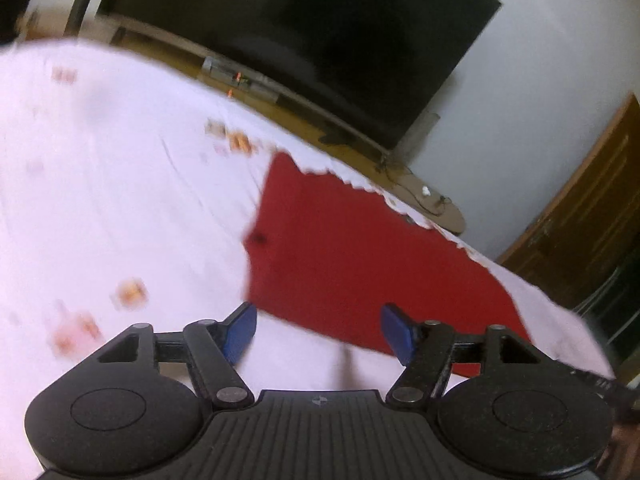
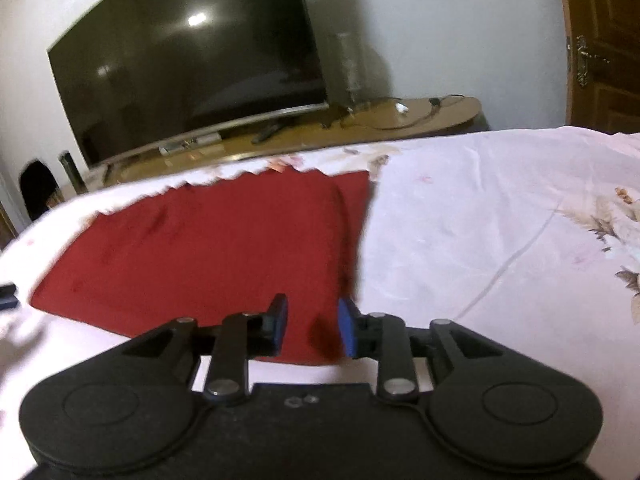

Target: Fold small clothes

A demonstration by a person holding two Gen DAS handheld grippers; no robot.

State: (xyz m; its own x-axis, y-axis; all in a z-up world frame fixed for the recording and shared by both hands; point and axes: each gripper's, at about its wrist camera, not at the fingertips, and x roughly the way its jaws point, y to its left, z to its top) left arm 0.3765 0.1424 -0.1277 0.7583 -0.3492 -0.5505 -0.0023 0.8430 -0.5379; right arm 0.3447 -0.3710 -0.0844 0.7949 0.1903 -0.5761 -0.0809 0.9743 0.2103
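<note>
Nearest the lens in the left wrist view: left claw, blue pads spread wide, nothing between them. It hangs above the near edge of the red garment, clear of the cloth. Judged released, since no fabric bridges the gap.

Right claw: pads closer together, but a gap shows between them and the cloth seen through it lies flat on the bed below, not pinched. Also judged released.

Red garment lies on the bed, on a pale floral sheet, toward the far edge of the mattress. It reads as a flat, roughly rectangular block. In the right wrist view a ridge runs near its right side, with a narrower strip of red beyond it: probably one layer laid over another, so at least one fold looks made. Far edge shows a white scalloped trim; blur prevents telling whether the trim belongs to the garment or the sheet.

Reasoning on placement: cloth spread flat on the sheet keeps edges findable for the next pinch. The claws stand one at each near corner, left and right, which would suit taking both corners together and carrying them to the far edge.

Background: television on a low wooden stand beyond the bed, wooden door far right.

Risk: thin layers may separate on pinching.
</note>
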